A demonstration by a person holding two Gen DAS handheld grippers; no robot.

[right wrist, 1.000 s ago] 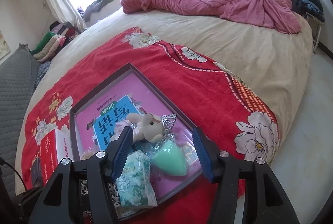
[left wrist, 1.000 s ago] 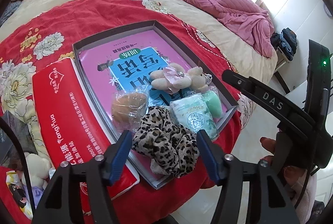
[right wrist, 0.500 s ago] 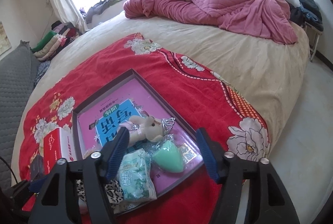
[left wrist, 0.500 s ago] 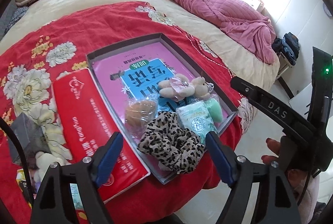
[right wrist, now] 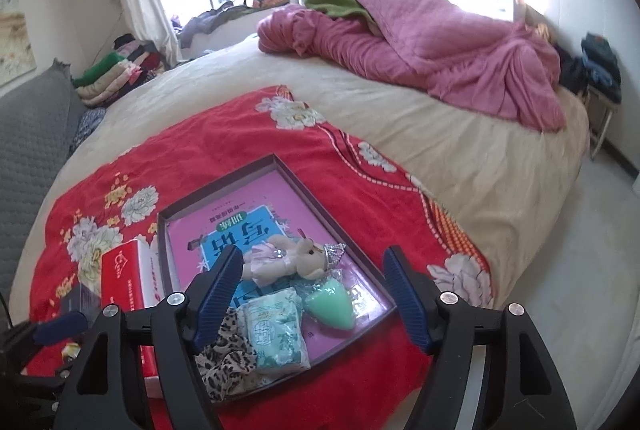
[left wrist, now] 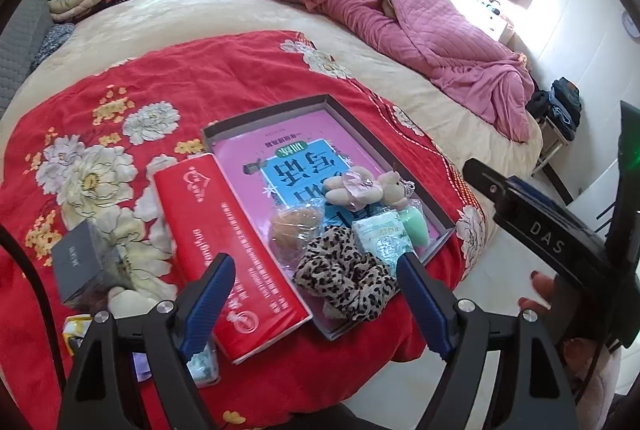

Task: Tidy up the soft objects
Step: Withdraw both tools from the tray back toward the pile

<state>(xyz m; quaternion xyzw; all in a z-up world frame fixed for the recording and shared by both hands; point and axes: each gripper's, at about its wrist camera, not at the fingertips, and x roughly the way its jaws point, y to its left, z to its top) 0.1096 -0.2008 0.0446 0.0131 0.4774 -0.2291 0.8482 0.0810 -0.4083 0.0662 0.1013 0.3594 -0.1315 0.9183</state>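
Note:
A grey shallow tray lies on the red flowered cloth with a pink book in it. At its near end rest a leopard scrunchie, a green-white tissue pack, a green teardrop sponge, a small plush bear and a wrapped brown puff. My left gripper hangs open above the scrunchie, clear of it. My right gripper hovers over the bear and sponge; its jaws are opening with nothing held between them.
A long red box lies along the tray's left side. A small dark box and loose items sit further left. A pink quilt is heaped at the bed's far side. Pale floor is on the right.
Both grippers have risen and drawn back from the tray, and their jaws have spread wider. The soft things in the tray lie where they were.

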